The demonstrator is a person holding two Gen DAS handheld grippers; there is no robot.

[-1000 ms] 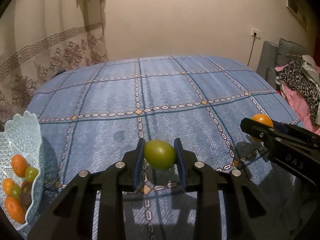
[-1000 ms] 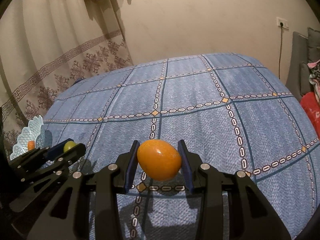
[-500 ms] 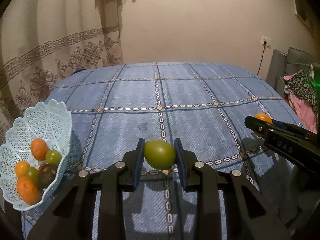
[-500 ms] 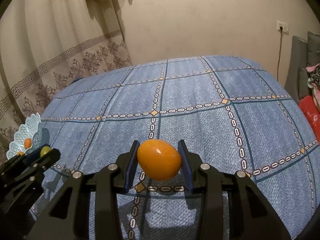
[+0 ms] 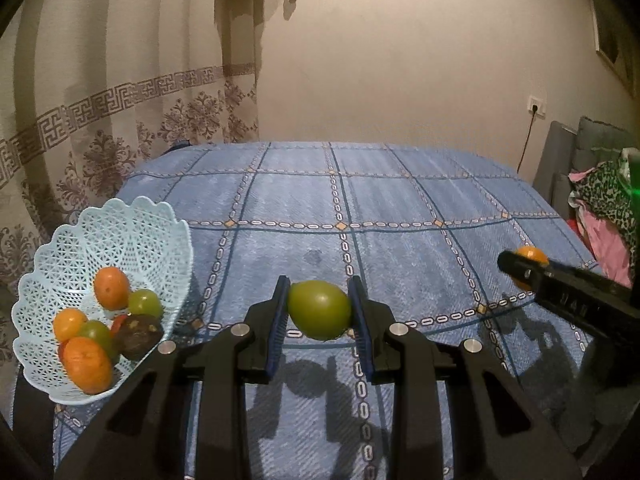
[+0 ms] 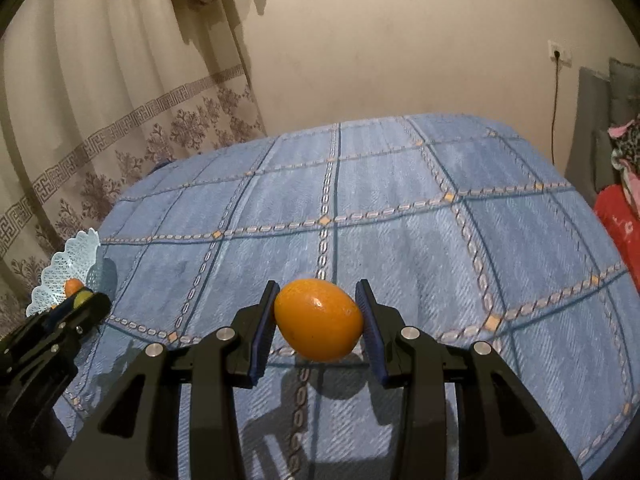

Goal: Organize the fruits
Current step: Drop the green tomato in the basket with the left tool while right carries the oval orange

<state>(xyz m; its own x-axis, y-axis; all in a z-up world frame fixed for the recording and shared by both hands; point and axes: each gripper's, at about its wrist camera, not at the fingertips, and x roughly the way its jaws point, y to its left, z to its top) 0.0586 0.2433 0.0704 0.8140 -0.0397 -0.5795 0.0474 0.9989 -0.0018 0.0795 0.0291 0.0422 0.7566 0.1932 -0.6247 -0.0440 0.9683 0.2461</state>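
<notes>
At the lower left of the left view sits the pale blue lacy plastic basket (image 5: 120, 236) of fruit, so the left claw (image 5: 319, 312) grips the round green fruit (image 5: 319, 310) above the blue checked surface (image 5: 400, 208) near it, while the right claw (image 6: 318, 318) grips the smooth orange fruit (image 6: 318, 318), probably headed there too.

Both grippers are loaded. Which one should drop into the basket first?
Left, probably. The left gripper, shut on the green fruit, sits just beside the light blue basket. The right gripper, holding the orange fruit, is farther from it, beyond the left gripper.
</notes>
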